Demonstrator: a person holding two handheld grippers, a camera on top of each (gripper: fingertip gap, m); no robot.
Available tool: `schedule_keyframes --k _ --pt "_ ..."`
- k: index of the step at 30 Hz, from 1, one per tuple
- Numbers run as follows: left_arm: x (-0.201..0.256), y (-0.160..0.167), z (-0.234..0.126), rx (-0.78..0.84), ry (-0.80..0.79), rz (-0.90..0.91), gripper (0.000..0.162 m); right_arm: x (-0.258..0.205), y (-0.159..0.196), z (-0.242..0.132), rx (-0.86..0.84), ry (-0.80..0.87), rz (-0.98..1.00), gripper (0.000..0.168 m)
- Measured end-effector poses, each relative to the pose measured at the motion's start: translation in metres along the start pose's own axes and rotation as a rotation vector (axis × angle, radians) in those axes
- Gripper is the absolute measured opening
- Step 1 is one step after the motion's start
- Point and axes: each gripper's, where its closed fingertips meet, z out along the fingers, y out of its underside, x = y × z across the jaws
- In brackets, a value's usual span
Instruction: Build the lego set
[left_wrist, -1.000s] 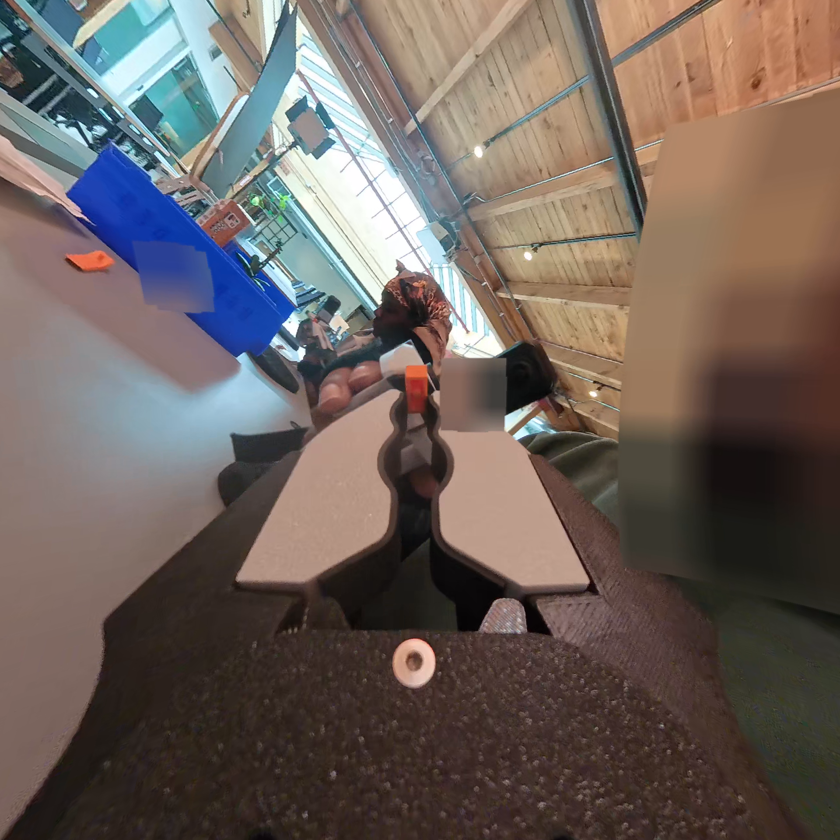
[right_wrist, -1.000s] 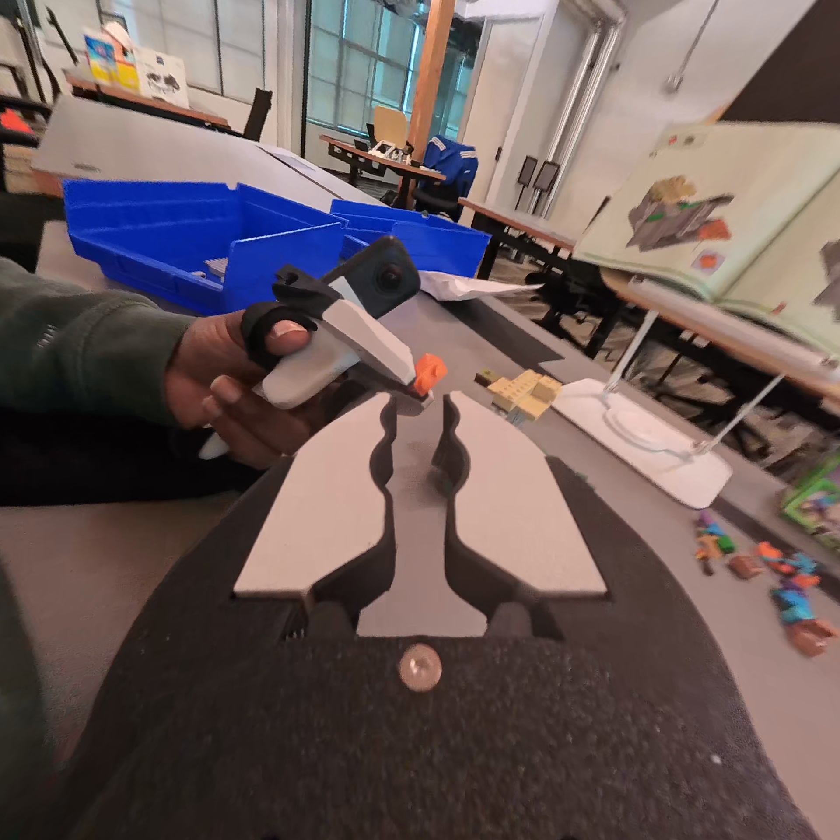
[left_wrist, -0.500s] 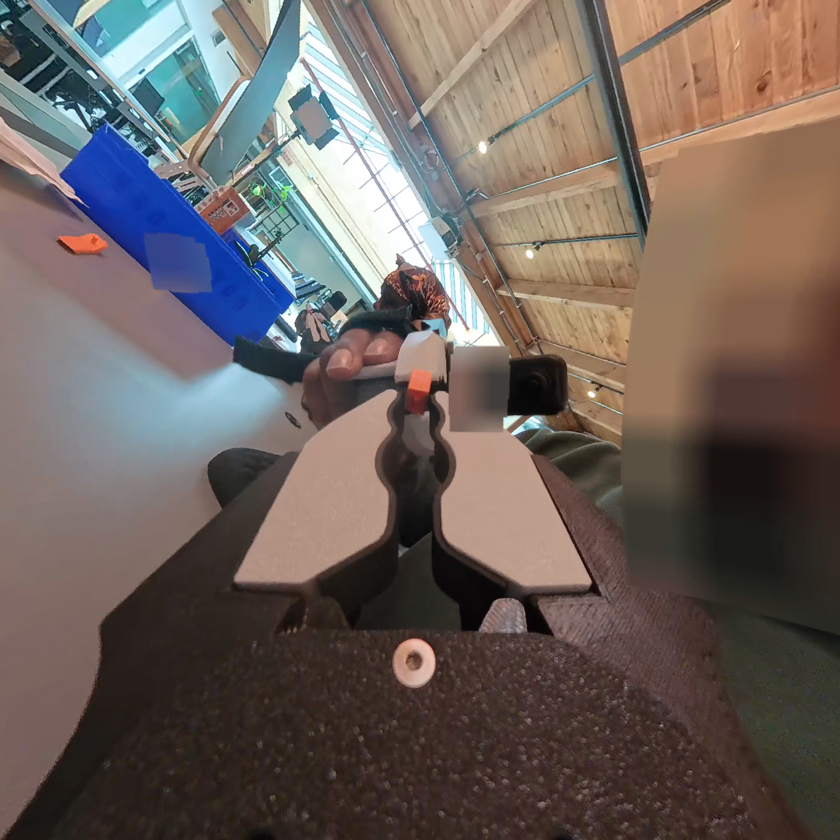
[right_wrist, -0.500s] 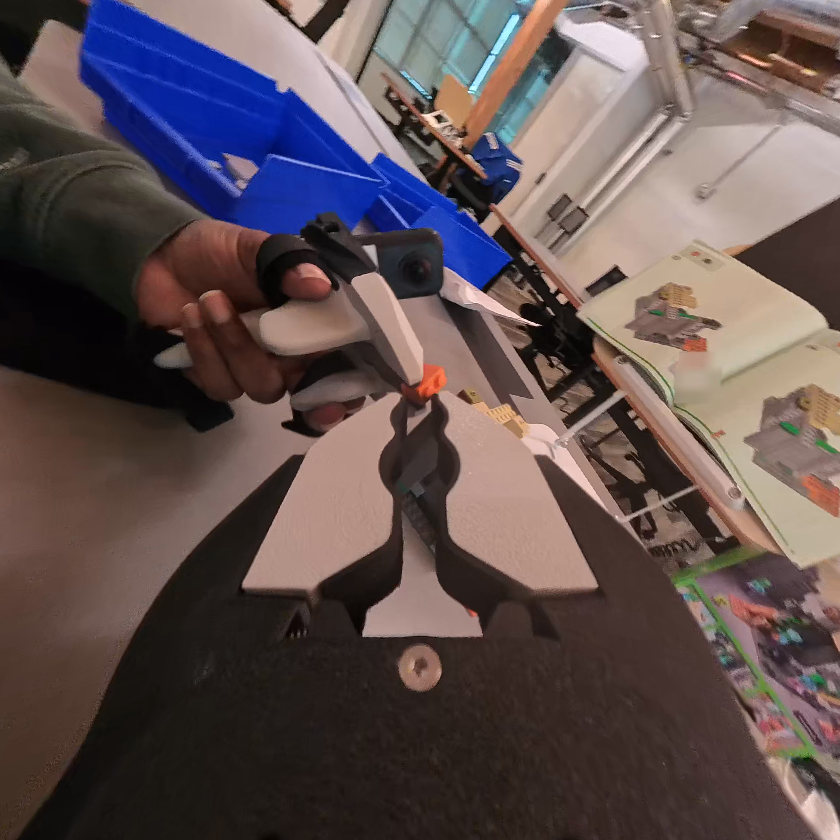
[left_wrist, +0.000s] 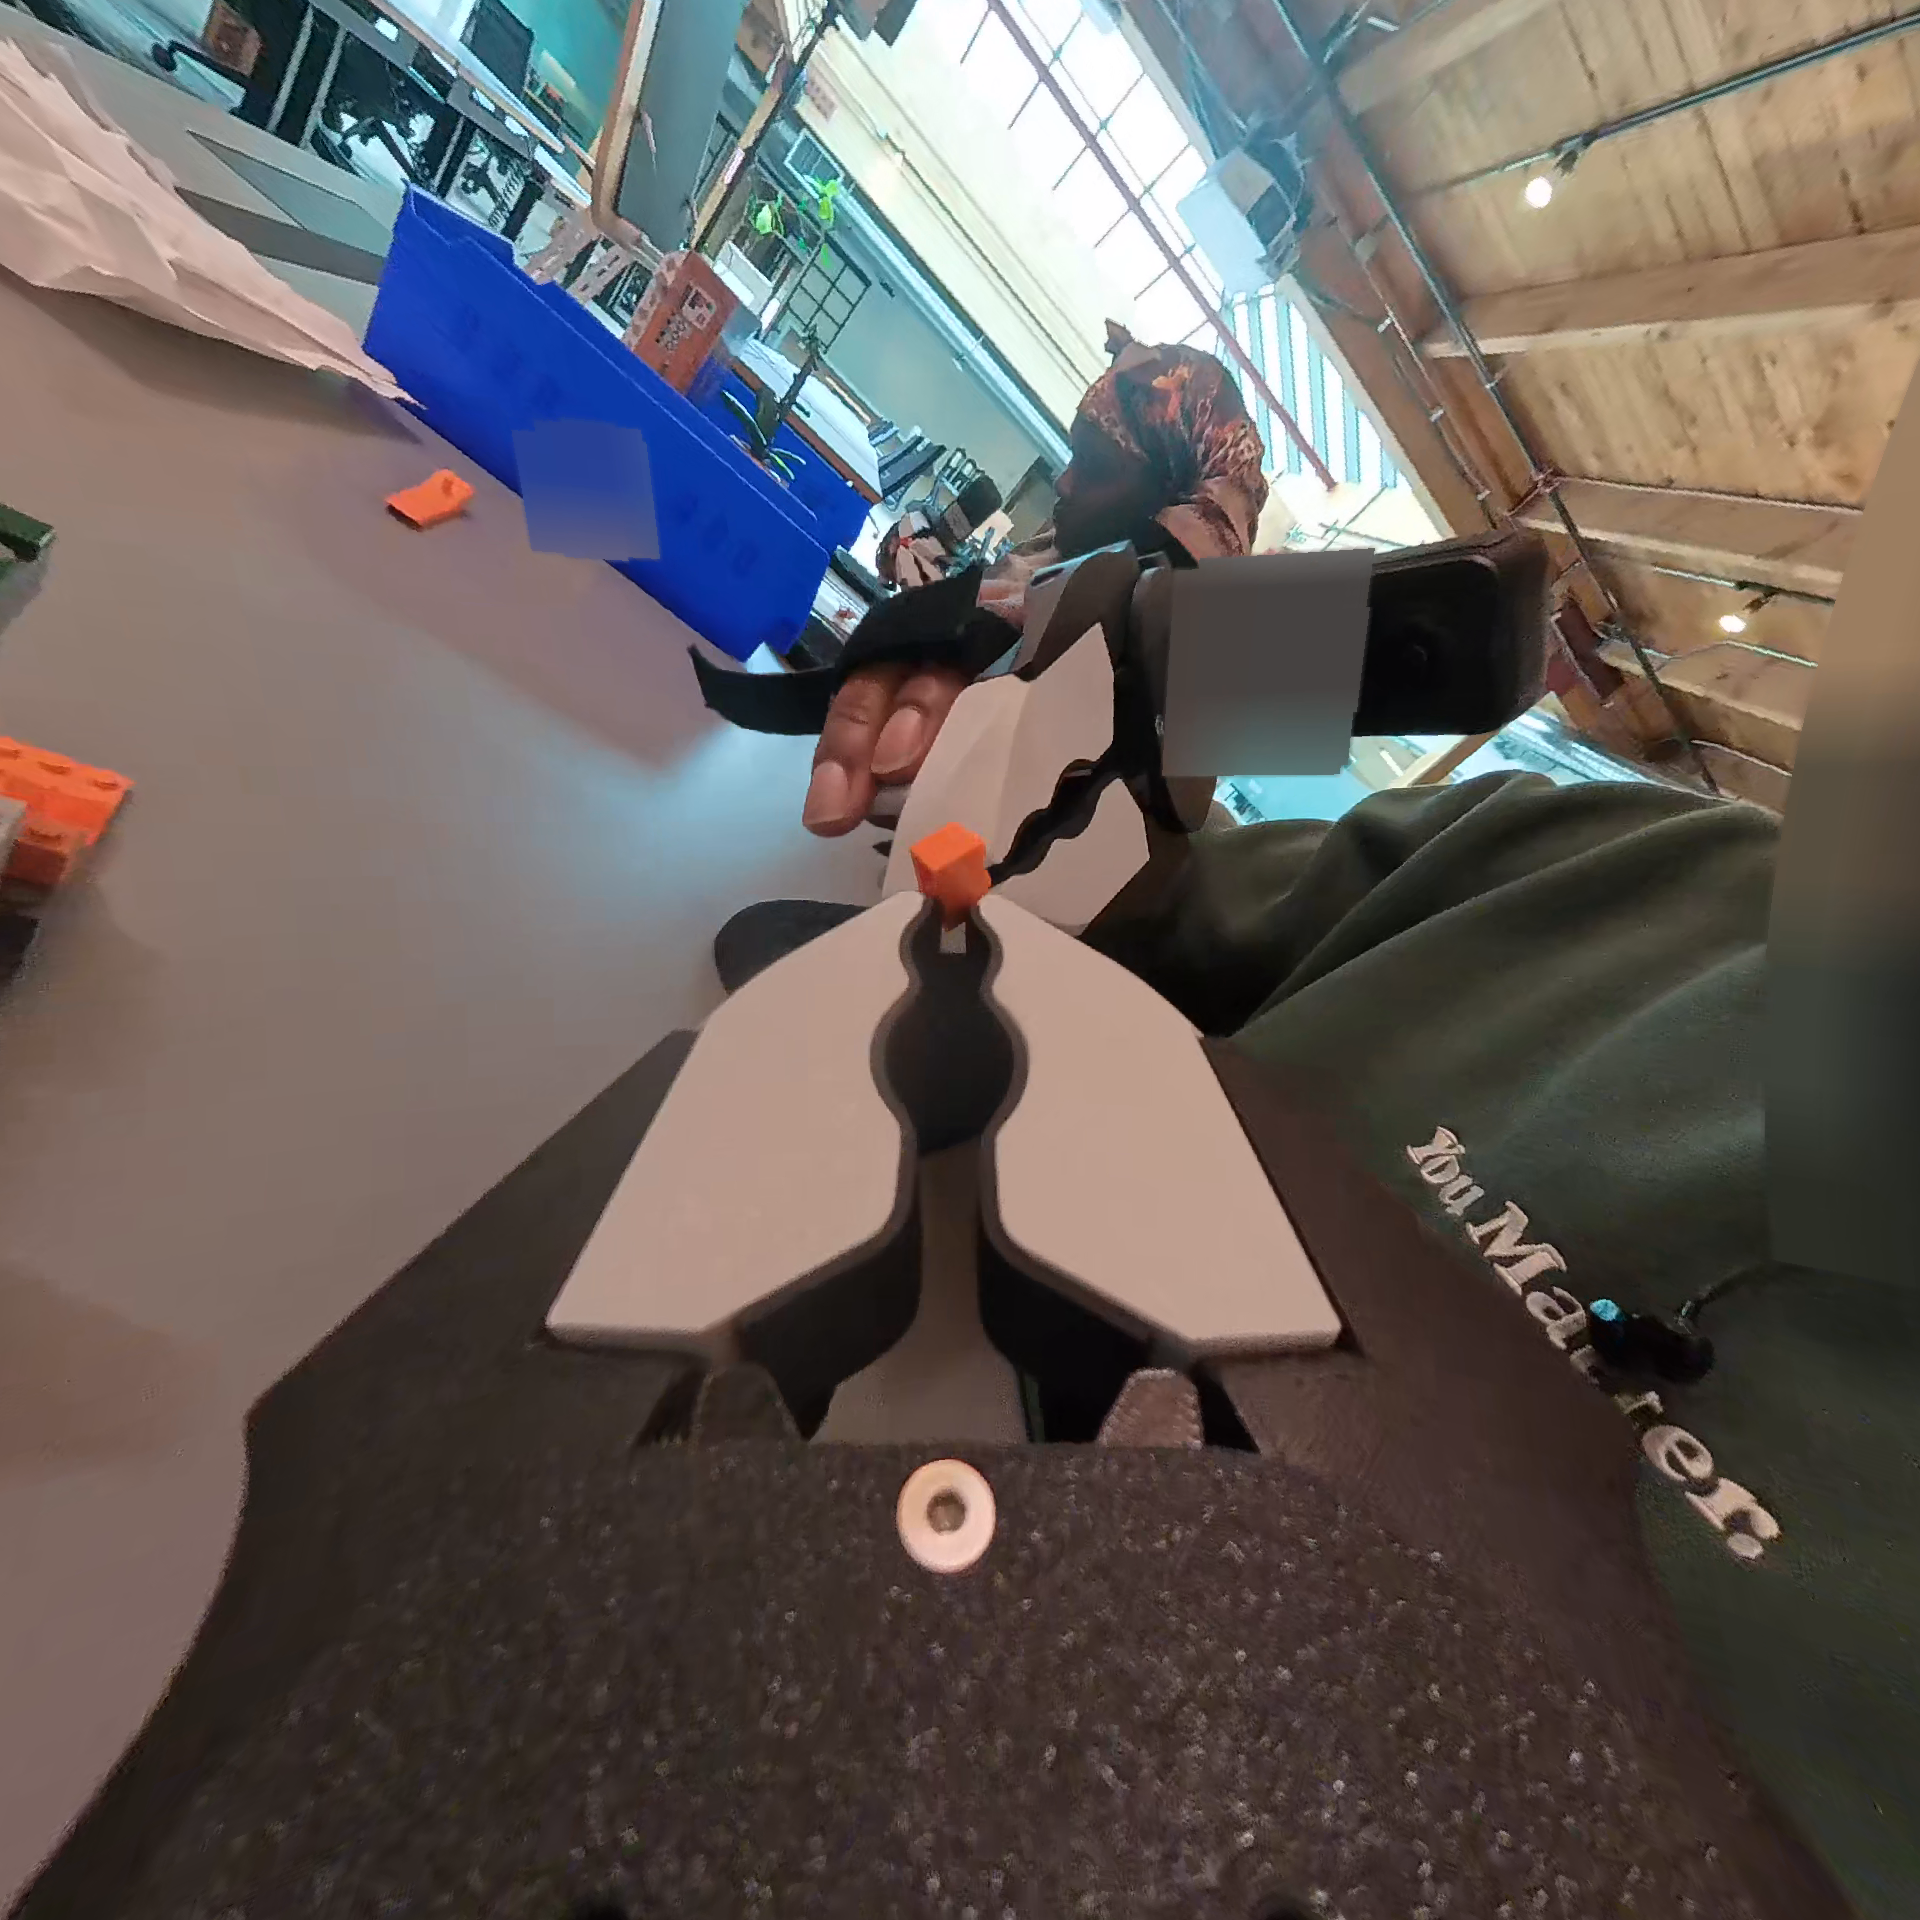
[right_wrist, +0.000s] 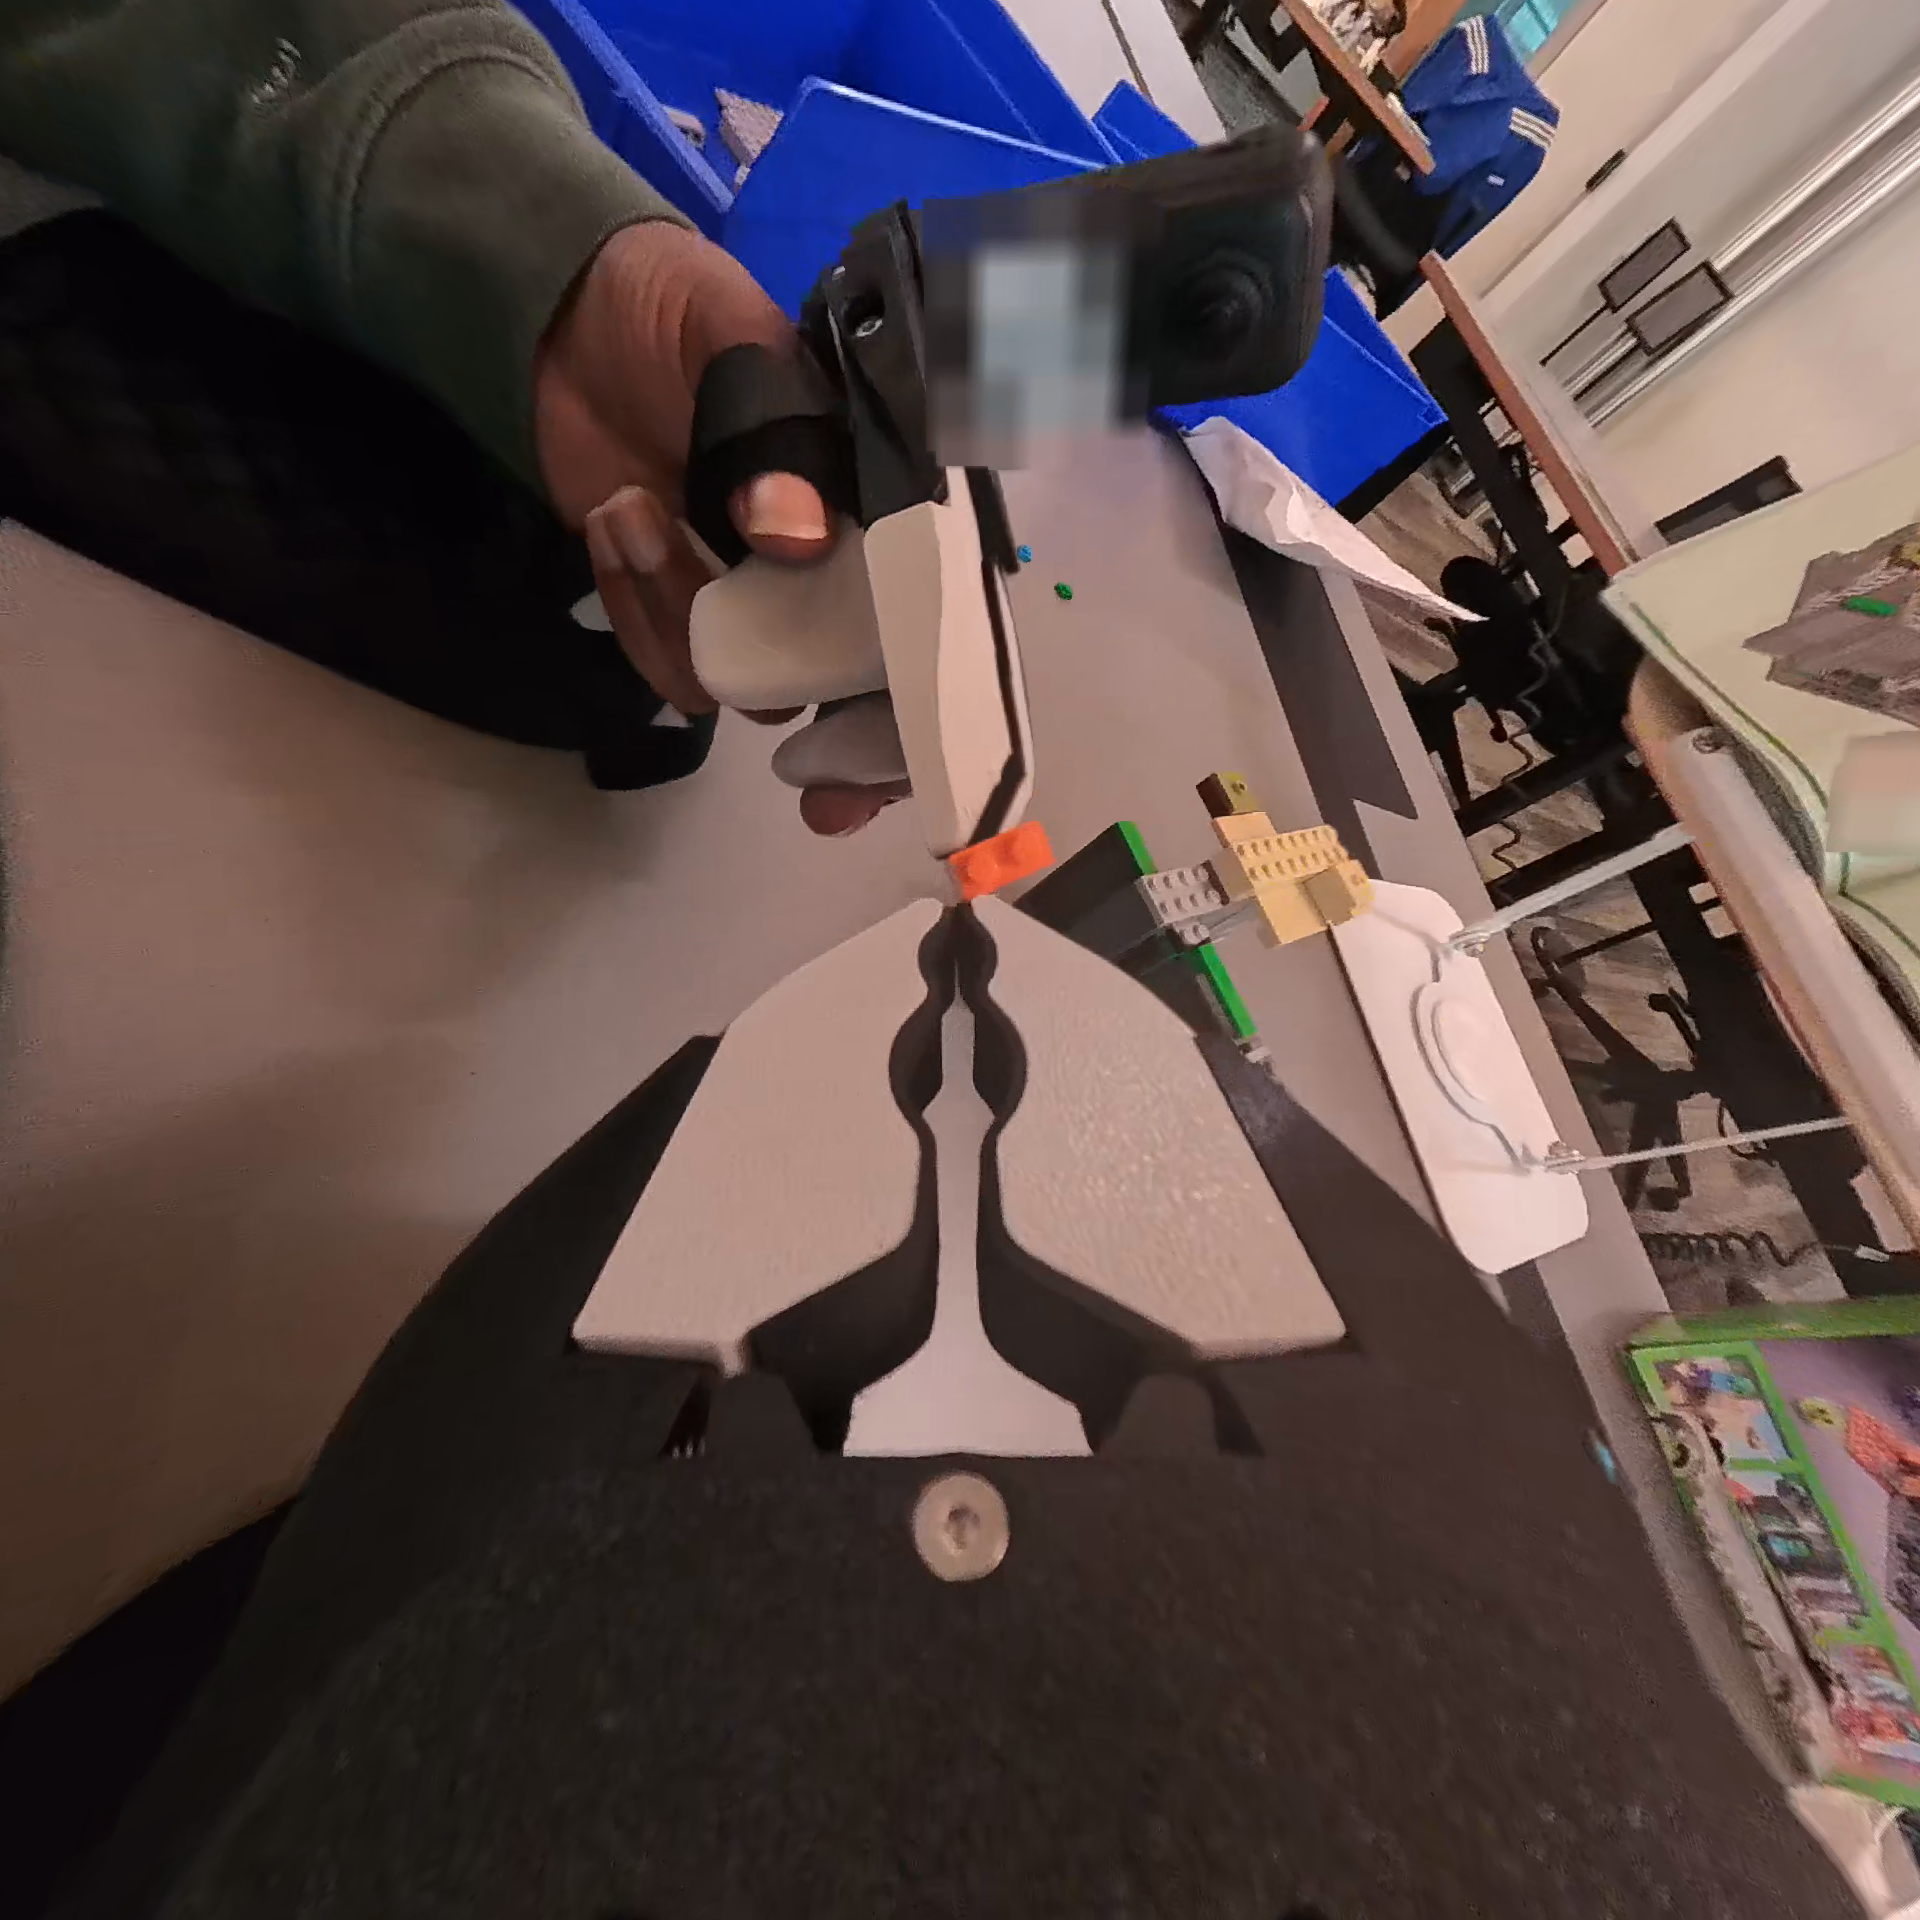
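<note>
Pinching a small orange brick (left_wrist: 948, 864) in the closed left tongs (left_wrist: 948, 920) above the worktop (left_wrist: 364, 883), tip to tip with the empty, shut right tongs (right_wrist: 961, 914) (handover or regrip, apparently), next needing transfer toward the tan-and-green build (right_wrist: 1247, 883).

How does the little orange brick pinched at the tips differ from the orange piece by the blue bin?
The small orange plastic brick is clamped aloft in the left hand-held gripper; the flat orange piece lies loose on the grey table. The brick looks blocky, the piece wedge-like. Both are orange.
</note>
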Motion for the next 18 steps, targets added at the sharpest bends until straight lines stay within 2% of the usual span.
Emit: schedule_keyframes --k 12,15,18 --pt "-0.006 -0.003 -0.001 0.049 0.011 0.01 0.0 -0.008 0.004 0.006 0.014 -0.029 0.133 0.01" --pt "-0.005 -0.005 -0.003 0.059 0.009 0.029 0.0 -0.006 0.006 0.003 0.037 -0.034 0.226 0.011" --pt "-0.004 -0.006 -0.003 0.064 0.006 0.045 0.001 0.007 0.003 -0.004 0.104 -0.001 0.404 0.013"
